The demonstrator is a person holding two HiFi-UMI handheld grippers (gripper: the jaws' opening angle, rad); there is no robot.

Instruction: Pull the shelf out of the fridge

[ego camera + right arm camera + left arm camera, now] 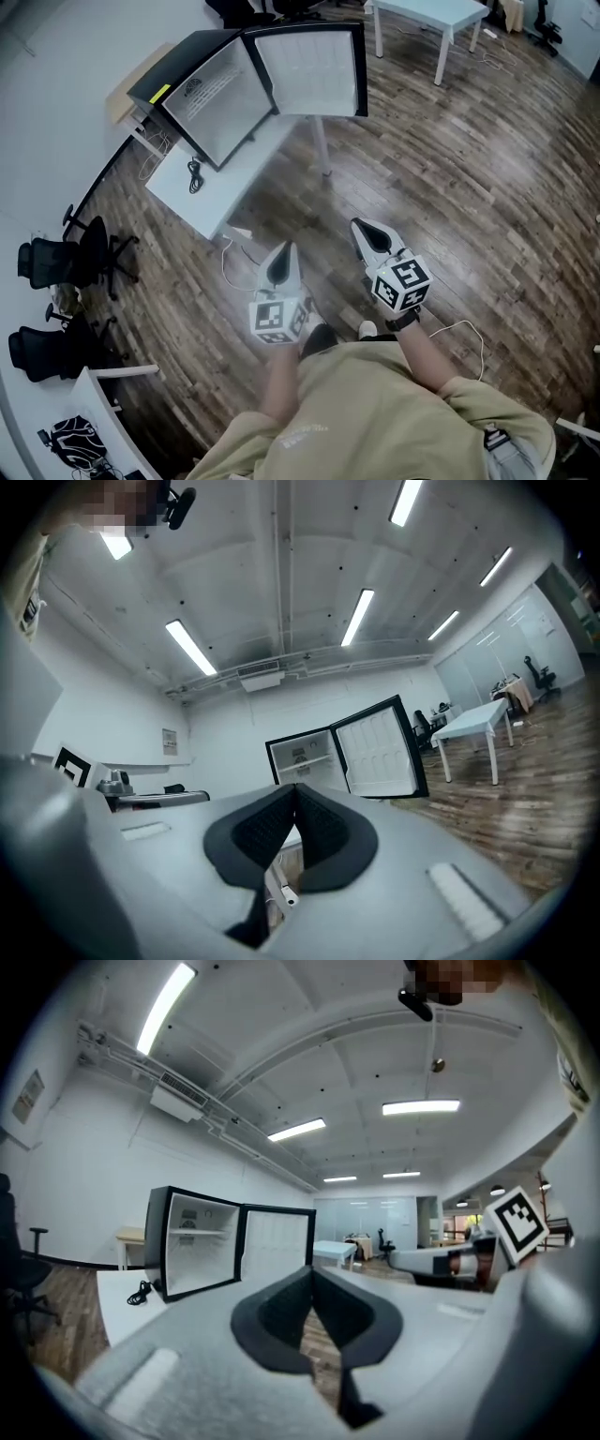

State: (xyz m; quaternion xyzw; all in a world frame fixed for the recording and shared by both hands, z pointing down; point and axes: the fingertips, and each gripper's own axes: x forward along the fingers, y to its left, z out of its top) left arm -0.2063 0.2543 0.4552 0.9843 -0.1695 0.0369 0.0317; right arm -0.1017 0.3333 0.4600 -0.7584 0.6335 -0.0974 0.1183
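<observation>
The left gripper (284, 249) and right gripper (362, 226): closed, empty.
Well ahead, the open fridge (234, 94) sits on a table (187, 202), shelf (306, 761) inside.

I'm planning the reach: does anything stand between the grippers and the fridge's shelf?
Nothing visible does. The door stands open, the shelf shows inside the fridge, and only bare floor lies ahead of the left gripper and right gripper.
</observation>
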